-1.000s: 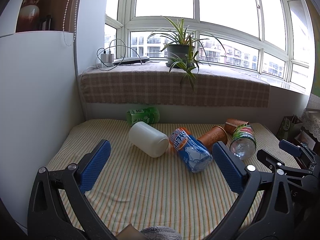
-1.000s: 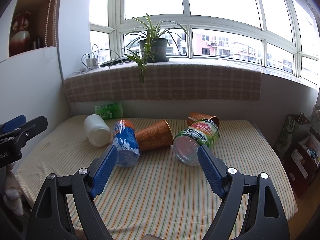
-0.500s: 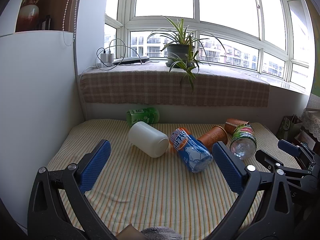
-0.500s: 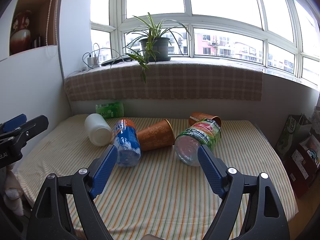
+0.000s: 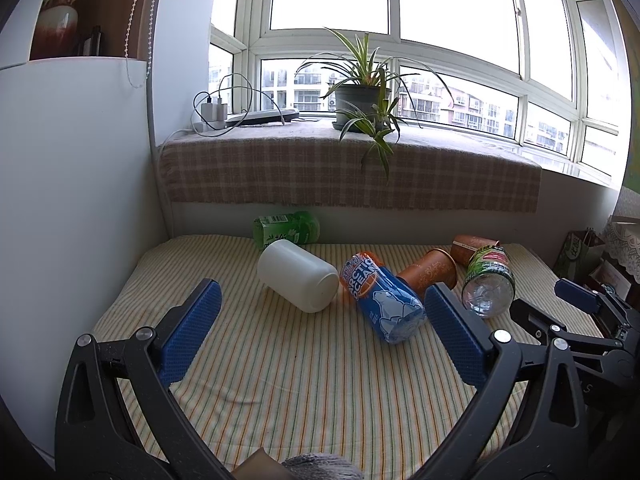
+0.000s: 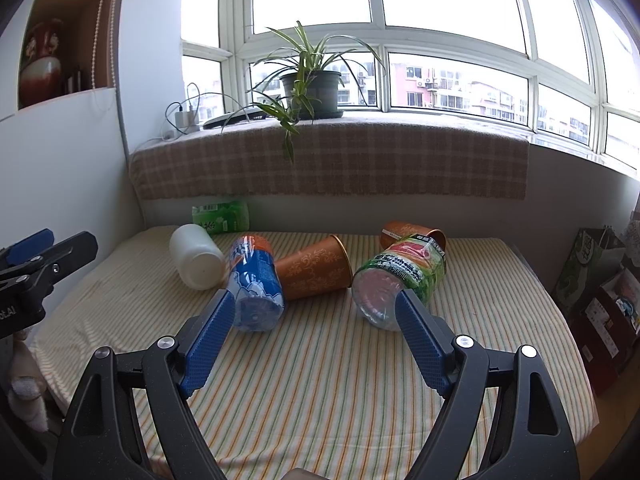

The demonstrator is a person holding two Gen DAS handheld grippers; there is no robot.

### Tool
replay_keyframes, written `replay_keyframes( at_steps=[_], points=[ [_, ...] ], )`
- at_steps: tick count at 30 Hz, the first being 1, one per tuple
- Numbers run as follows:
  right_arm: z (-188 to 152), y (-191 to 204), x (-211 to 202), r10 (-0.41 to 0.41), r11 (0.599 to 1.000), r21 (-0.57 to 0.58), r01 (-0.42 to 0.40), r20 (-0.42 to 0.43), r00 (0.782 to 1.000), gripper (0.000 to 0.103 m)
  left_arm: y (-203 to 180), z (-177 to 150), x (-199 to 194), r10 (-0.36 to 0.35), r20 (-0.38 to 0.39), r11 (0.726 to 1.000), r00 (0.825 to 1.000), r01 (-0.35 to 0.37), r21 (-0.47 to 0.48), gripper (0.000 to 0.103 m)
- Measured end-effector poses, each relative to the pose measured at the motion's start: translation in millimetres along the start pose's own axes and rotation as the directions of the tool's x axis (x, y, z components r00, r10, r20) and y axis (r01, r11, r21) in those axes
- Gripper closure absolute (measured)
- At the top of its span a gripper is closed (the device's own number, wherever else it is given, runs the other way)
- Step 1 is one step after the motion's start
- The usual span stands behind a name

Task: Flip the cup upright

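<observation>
An orange patterned cup (image 6: 314,268) lies on its side on the striped table, mouth toward the right; in the left wrist view (image 5: 428,274) it is partly hidden behind the blue bottle. A second orange cup (image 6: 412,232) lies on its side farther back, partly behind a clear green-labelled bottle (image 6: 400,276). My right gripper (image 6: 316,320) is open and empty, above the table just in front of the cup. My left gripper (image 5: 320,308) is open and empty, nearer the white jar.
A white plastic jar (image 5: 298,276), a blue Arctic Ocean bottle (image 5: 384,300) and a green bottle (image 5: 286,228) by the back wall all lie on their sides. The striped table (image 6: 320,380) ends at the wall on the left; bags (image 6: 600,292) stand on the floor at right.
The right gripper has edged slightly forward toward the cups. The left gripper has barely moved. Both stay open.
</observation>
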State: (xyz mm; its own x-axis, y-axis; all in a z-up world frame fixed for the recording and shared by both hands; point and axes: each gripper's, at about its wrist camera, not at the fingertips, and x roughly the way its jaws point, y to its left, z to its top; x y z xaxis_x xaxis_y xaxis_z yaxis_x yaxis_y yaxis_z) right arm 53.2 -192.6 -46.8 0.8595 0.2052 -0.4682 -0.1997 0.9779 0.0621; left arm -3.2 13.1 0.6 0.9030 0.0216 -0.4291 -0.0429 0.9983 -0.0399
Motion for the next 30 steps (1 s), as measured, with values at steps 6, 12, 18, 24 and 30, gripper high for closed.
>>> replay_keyframes(
  at_steps=[6,12,18,24,30],
  points=[
    [1,2,3,0.006,1.0,-0.004,-0.006,-0.004,1.0,0.021,1,-2,2,0.002,-0.003,1.0,1.0,-0.002,-0.001,0.0],
    [4,8,10,0.023,0.999,-0.021,-0.024,-0.017,1.0,0.021,7,-3,4,0.014,-0.009,1.0,1.0,-0.014,-0.01,0.0],
    [9,19,20,0.054,0.997,-0.044,-0.056,-0.03,0.998,0.021,19,-8,5,0.036,-0.02,0.999,0.999,-0.036,-0.023,0.0],
    [16,34,35,0.087,0.992,-0.09,-0.091,-0.046,0.995,0.021,36,-10,7,0.064,-0.038,0.996,0.997,-0.066,-0.052,0.0],
    [31,55,65,0.172,0.969,-0.16,-0.189,-0.114,0.978,0.021,62,-21,5,0.113,-0.076,0.99,0.991,-0.119,-0.076,0.0]
  ],
)
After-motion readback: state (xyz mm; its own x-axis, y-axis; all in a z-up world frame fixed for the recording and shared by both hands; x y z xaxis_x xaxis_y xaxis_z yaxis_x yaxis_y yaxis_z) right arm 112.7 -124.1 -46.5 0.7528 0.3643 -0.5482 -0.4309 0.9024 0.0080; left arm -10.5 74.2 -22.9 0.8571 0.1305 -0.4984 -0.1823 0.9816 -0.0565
